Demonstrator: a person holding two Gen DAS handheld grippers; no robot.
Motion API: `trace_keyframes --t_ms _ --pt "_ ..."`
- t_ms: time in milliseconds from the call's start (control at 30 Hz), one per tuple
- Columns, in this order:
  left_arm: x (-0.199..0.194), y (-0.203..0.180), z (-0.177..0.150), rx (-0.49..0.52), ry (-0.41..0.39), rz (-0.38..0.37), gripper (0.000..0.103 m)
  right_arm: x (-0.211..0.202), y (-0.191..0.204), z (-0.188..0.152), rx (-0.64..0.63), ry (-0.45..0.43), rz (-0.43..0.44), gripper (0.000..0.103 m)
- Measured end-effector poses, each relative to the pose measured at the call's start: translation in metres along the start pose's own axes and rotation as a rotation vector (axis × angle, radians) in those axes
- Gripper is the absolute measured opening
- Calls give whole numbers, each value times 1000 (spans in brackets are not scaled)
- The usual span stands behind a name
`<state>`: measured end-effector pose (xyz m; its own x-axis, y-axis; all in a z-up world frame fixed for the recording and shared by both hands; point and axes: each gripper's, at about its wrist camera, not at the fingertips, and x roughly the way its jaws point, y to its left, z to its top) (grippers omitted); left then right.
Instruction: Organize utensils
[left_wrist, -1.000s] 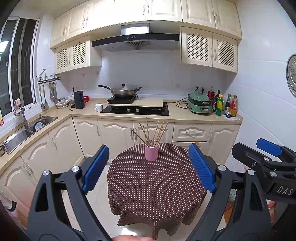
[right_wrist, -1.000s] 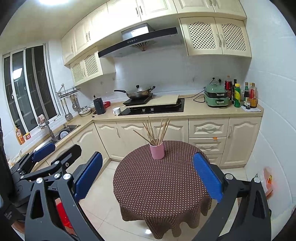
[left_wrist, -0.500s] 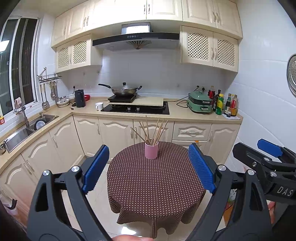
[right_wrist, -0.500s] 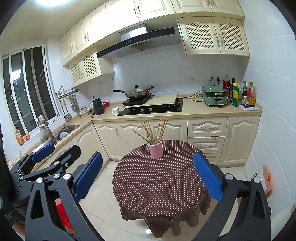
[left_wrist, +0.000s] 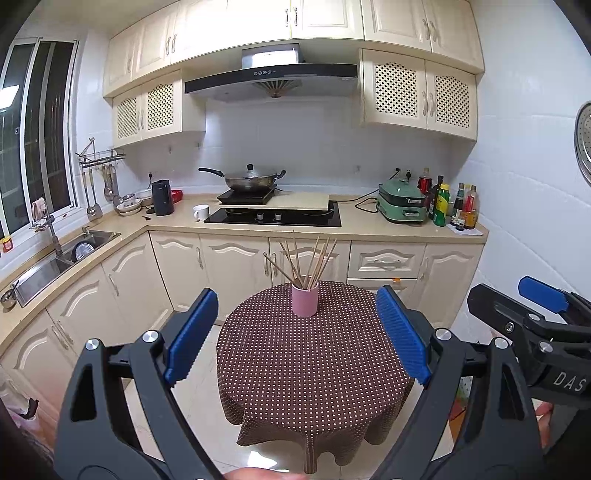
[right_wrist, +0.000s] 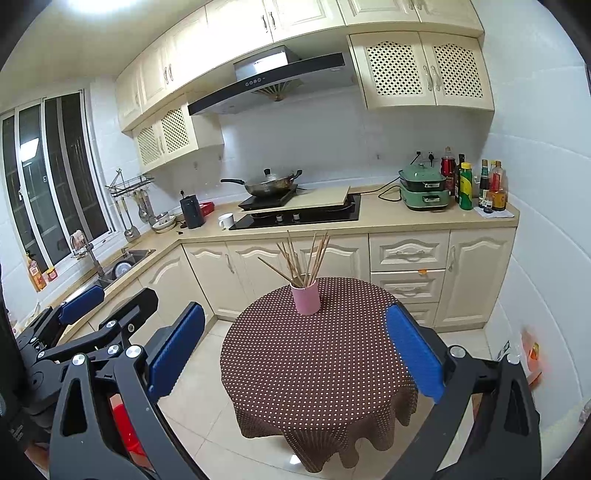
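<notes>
A pink cup (left_wrist: 304, 300) (right_wrist: 305, 298) stands near the far edge of a round table with a brown dotted cloth (left_wrist: 310, 354) (right_wrist: 314, 354). Several wooden chopsticks (left_wrist: 308, 258) (right_wrist: 301, 258) fan out of the cup. My left gripper (left_wrist: 297, 338) hangs open in front of the table, short of the cup, with nothing between its blue pads. My right gripper (right_wrist: 293, 350) is open too and holds nothing. In the left wrist view the right gripper's arm shows at the right edge; in the right wrist view the left gripper's arm shows at the lower left.
Behind the table runs an L-shaped counter with a hob (left_wrist: 273, 216), a wok (left_wrist: 251, 181), a white mug (left_wrist: 201, 212), a green cooker (left_wrist: 402, 206) and bottles (left_wrist: 443, 203). A sink (left_wrist: 55, 258) lies on the left. The white wall is close on the right.
Both views have edged slightly and the table sits a little lower in frame. The cup and chopsticks have not moved. Both grippers stay open.
</notes>
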<state>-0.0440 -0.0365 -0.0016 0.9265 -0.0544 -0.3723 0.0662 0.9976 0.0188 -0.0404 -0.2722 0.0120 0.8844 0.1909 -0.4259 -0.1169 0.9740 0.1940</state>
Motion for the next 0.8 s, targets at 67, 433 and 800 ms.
trace_keyframes --t_ms 67,433,800 --pt "0 -1 0 0 -1 -1 86 -1 0 0 -6 -5 -6 95" --pt "2 -1 0 -6 8 3 86 2 -4 0 -7 4 -12 95" --pt "5 -1 0 -9 13 3 86 5 -4 1 -8 8 -20 95"
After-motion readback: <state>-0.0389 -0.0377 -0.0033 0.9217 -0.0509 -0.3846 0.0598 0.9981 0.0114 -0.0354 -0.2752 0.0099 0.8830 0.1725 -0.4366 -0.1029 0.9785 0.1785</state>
